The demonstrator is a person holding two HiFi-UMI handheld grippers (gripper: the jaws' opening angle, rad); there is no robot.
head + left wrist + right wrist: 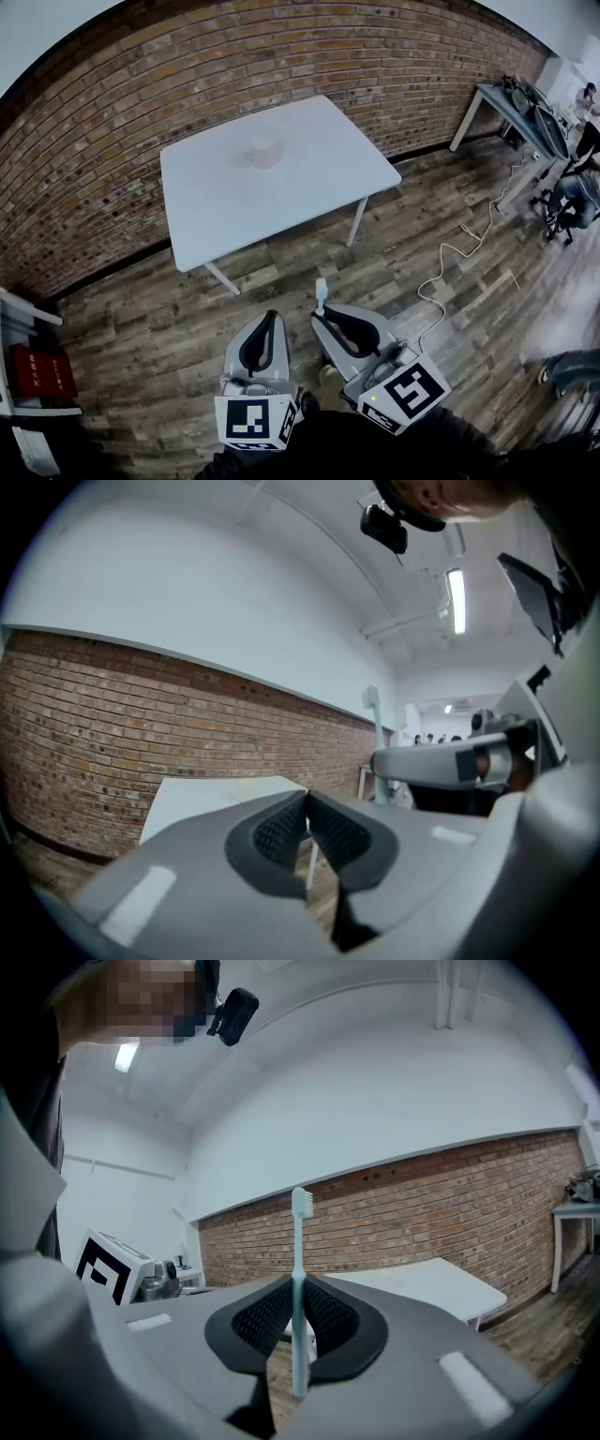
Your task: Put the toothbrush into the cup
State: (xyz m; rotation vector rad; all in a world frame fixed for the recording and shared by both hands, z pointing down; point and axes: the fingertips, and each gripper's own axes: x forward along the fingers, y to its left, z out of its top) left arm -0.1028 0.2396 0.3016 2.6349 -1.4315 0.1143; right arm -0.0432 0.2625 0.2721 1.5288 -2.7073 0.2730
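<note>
A pale blue toothbrush (299,1279) stands upright, bristles at the top, with my right gripper (298,1286) shut on its handle. In the head view the toothbrush (321,292) sticks out past the right gripper (322,315), over the wood floor short of the white table (309,187). A pale cup (262,152) sits near the table's middle, faint and blurred. My left gripper (272,317) hangs beside the right one; its jaws (307,806) are shut on nothing. From the left gripper view, the toothbrush (374,726) and right gripper (441,763) show at the right.
A brick wall (112,112) runs behind the table. A white cable (450,255) snakes over the floor at the right. Farther right stand a desk (511,105) and a seated person (574,197). A shelf with a red book (39,371) is at the left.
</note>
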